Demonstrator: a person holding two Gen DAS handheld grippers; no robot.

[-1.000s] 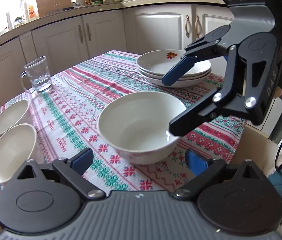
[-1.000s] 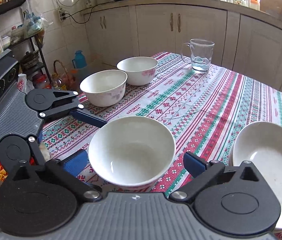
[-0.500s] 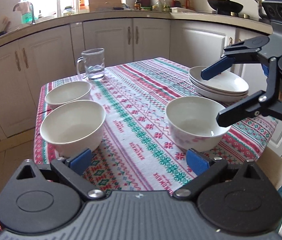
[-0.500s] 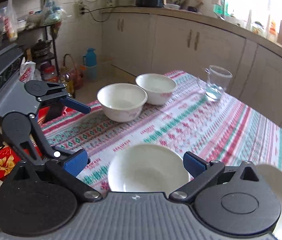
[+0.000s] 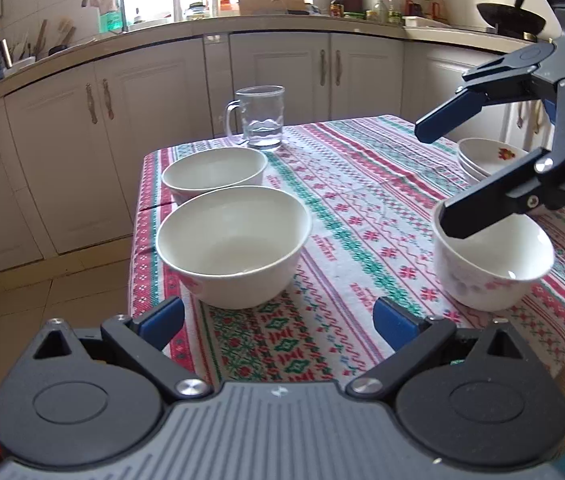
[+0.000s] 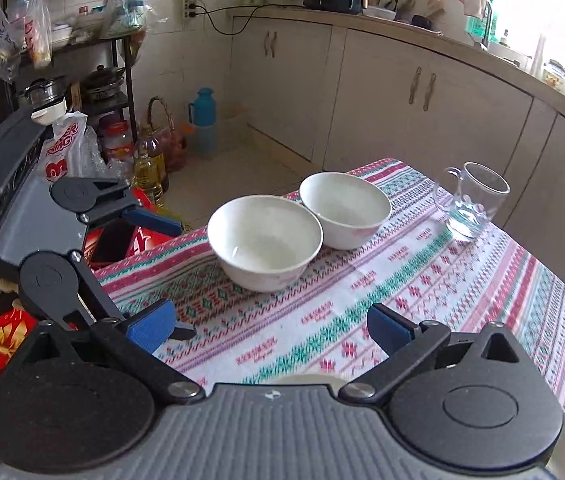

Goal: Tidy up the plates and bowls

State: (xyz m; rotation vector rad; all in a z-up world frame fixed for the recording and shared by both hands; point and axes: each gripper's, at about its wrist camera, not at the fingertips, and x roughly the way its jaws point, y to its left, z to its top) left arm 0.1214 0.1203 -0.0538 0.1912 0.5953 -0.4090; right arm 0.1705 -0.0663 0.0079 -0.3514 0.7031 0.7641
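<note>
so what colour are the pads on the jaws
Blue, on black arms. The left wrist view shows it best, on the left gripper's pads.

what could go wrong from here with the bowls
1. The nearer bowl and the far bowl sit by the table's edge; a nudge from the open left gripper might push one off.
2. The right gripper hangs open over the third bowl; dropping carelessly could tip it.
3. The glass mug holds water and could spill if bumped.
</note>
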